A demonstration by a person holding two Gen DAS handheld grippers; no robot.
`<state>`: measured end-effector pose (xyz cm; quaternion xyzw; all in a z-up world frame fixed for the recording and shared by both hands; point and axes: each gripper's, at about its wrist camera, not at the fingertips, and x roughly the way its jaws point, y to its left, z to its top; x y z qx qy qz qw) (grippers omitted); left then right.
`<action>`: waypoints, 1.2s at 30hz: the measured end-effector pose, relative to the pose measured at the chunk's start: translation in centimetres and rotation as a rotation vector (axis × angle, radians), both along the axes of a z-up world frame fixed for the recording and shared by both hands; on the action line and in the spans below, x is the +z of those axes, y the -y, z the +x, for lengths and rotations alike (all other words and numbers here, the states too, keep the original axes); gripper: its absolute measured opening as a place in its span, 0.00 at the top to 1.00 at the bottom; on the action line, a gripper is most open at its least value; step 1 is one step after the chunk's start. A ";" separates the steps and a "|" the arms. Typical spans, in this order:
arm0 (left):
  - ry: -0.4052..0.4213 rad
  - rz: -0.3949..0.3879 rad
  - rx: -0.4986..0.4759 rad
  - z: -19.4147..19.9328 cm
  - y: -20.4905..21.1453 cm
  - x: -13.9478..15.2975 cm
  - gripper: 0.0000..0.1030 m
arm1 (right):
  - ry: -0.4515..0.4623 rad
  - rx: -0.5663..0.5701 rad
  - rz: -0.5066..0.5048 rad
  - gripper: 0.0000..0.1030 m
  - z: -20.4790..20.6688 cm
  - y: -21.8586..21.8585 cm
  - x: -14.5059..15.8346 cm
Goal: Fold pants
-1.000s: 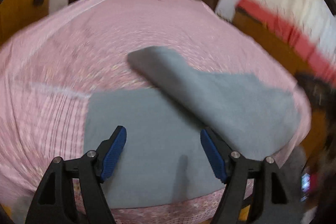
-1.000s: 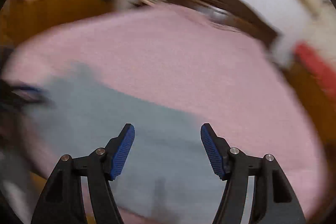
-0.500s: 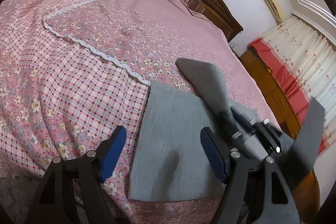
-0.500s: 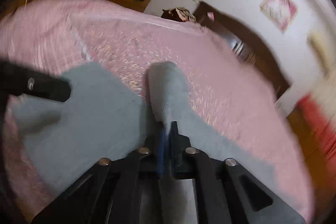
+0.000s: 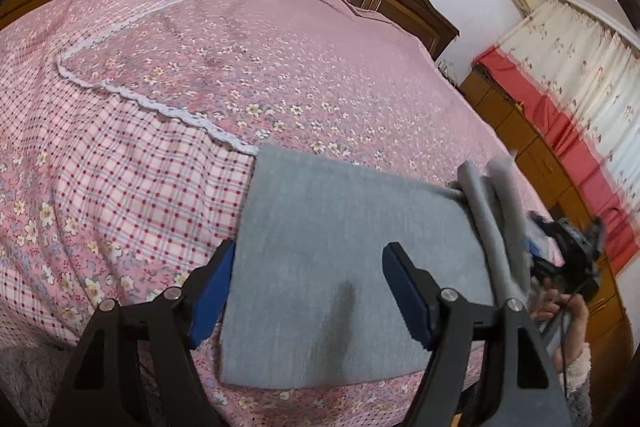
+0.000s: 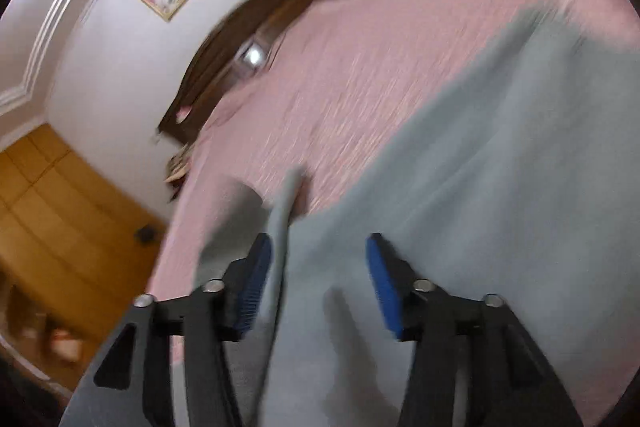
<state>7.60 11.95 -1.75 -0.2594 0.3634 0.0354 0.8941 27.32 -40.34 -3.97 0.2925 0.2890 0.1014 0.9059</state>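
Since half a second ago, the trouser leg that lay slanted across the pants (image 5: 352, 267) has swung off to the right edge of the garment, and your right gripper (image 6: 318, 283), then pinched together on that leg, has just been opening. Its blue pads now stand apart. A fold of grey cloth hangs upright between them, close against the left-hand pad; the blur keeps you from telling whether it touches, but nothing is clamped.

Your left gripper (image 5: 306, 291) hovers over the near end of the pants, its jaws wide apart and empty, the left pad over the garment's left edge.

The grey pants lie flat on the near part of the bed (image 5: 280, 75), on a pink flowered and checked cover, near its front edge. Along their right side two rolled folds of grey cloth (image 5: 492, 211) rise up. Beyond them, in the left wrist view, your hand (image 5: 560, 307) grips the dark handle of the right tool, a fuzzy cuff at the wrist.
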 end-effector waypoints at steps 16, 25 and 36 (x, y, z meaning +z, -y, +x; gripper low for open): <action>-0.017 0.080 -0.011 2.4 1.9 -0.4 0.23 | 0.036 0.235 -0.493 0.30 1.3 -15.6 5.4; 0.011 0.053 -0.011 0.6 1.3 -0.1 0.23 | -0.210 0.331 -0.786 0.41 8.8 -19.9 2.2; 0.025 0.006 -0.010 0.2 0.4 0.4 0.23 | -0.171 0.343 -0.903 0.97 8.7 -18.0 5.6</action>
